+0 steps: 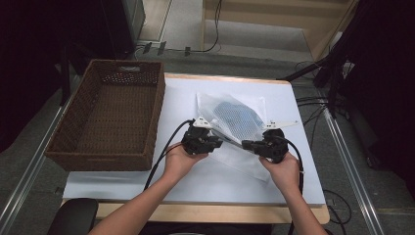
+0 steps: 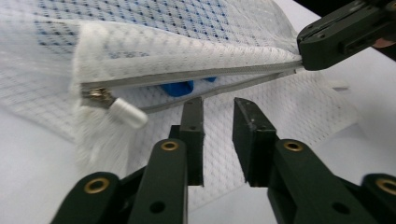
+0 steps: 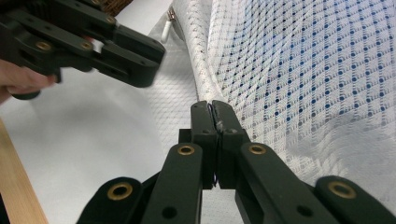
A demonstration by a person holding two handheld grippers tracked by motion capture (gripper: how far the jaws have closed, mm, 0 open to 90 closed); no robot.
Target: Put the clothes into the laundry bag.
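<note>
Forearms are coming in from the bottom of the high view, w/ the left gripper [image 1: 215, 142] and right gripper [image 1: 248, 145] meeting over the near edge of a white mesh bag [image 1: 235, 120]; bag is lying on the white table sheet [image 1: 186, 181], roughly centre, w/ something dark blue showing through the mesh. Brown wicker basket [image 1: 110, 115] is sitting at the table's left, well apart from the bag. Left gripper view: own two black jaws are standing a little apart w/ nothing between the pads, pointing at the bag's zip edge; zipper slider [image 2: 95, 94] w/ its white pull tab [image 2: 127, 112] is lying just left of the jaws, not touched. Zip [image 2: 187, 79] is gaping slightly, a blue item [image 2: 180, 87] peeking out through the gap. Right gripper [image 2: 303, 58] is showing at top right, biting the far end of the zip seam. Right gripper view: own jaws are pressing fully together on the bag's seam edge [image 3: 215, 116], mesh [image 3: 303, 70] w/ blue dots spreading to the right. Left gripper [image 3: 140, 56] is hovering at upper left, blurred; pull tab [image 3: 167, 30] is lying beyond it.
</note>
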